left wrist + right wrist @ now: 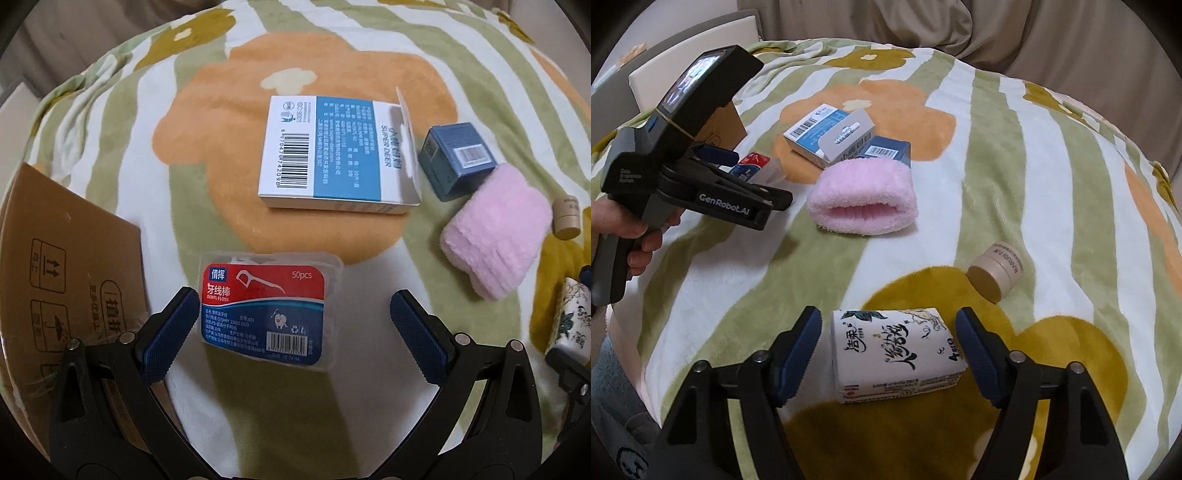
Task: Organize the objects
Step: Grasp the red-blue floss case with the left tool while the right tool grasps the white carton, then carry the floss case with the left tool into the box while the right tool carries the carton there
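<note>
Right fingers: the right gripper straddles the tissue pack, blue pads apart on both sides; a slim gap shows at each pad, so no clamp yet.
Tissue pack: lying flat and slightly skewed between the right fingers, on the blanket covering the bed.
Left fingers: the left gripper is spread wide; the floss-pick box lies between them, hard by the left-hand pad and well clear of the other.
Step in hand, as I judge it: a paired pick-up, one item per gripper.
Doing it well, right: square the pads to the pack's long sides, sink low, squeeze gently; soft wrap crushes.
Doing it well, left: centre over the box before closing, or the clear lid skids sideways.
Likely destination: the cardboard box beyond the left finger.
Risk: plush blanket lets flat things tilt as pads press in.
</note>
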{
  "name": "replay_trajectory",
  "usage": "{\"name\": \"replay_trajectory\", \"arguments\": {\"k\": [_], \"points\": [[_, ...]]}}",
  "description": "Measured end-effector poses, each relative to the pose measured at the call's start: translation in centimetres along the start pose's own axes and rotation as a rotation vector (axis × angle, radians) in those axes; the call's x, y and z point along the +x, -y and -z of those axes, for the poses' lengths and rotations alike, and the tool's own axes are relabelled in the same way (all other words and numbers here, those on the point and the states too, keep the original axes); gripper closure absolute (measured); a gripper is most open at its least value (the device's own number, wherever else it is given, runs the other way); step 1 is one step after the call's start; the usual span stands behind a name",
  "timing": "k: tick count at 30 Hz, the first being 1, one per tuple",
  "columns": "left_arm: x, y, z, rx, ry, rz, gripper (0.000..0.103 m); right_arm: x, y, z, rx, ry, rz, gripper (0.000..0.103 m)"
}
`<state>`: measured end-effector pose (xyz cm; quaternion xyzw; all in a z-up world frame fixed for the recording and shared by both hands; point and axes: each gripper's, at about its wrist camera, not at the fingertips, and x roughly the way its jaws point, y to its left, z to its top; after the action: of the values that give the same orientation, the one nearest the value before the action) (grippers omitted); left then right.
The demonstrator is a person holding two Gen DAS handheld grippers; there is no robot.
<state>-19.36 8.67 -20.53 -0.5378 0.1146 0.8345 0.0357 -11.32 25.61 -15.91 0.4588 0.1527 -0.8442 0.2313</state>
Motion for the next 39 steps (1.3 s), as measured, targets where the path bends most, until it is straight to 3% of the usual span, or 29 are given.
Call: {"name": "replay_trajectory", "arguments": {"k": [9, 13, 17, 22, 30, 32, 39], "points": [[-1.5, -1.3, -0.2, -0.117, 0.006, 0.045, 0.0, 0.2, 0.0, 0.3, -0.021, 0.0, -0.004, 0.04], [-2.1, -1.0, -0.9, -0.18, 0.016, -0.034, 0.0, 0.5, -0.2, 0.4, -0.035, -0.005, 0.004, 0.04], [-2.5, -0.3, -1.5, -0.18, 0.034, -0.098, 0.0, 0.7, -0.6, 0.4, -0.057, -0.015, 0.016, 0.04], [-1.6, -1.0, -2.1, -0.216, -0.011, -0.162, 0.0, 0.8, -0.9, 0.4, -0.083, -0.025, 0.032, 0.04], [0.9, -1.7, -1.5, -0.251, -0.07, -0.064, 0.002, 0.8, -1.0, 0.7, -0.095, -0.016, 0.045, 0.041], [1.2, -1.8, -1.2, -0.261, -0.073, -0.034, 0.015, 0.8, -1.1, 0.8, -0.097, -0.007, 0.047, 0.042], [0.6, -2.7, -0.4, -0.287, -0.036, 0.044, 0.015, 0.4, -1.5, 0.7, -0.105, 0.02, 0.019, 0.044]]}}
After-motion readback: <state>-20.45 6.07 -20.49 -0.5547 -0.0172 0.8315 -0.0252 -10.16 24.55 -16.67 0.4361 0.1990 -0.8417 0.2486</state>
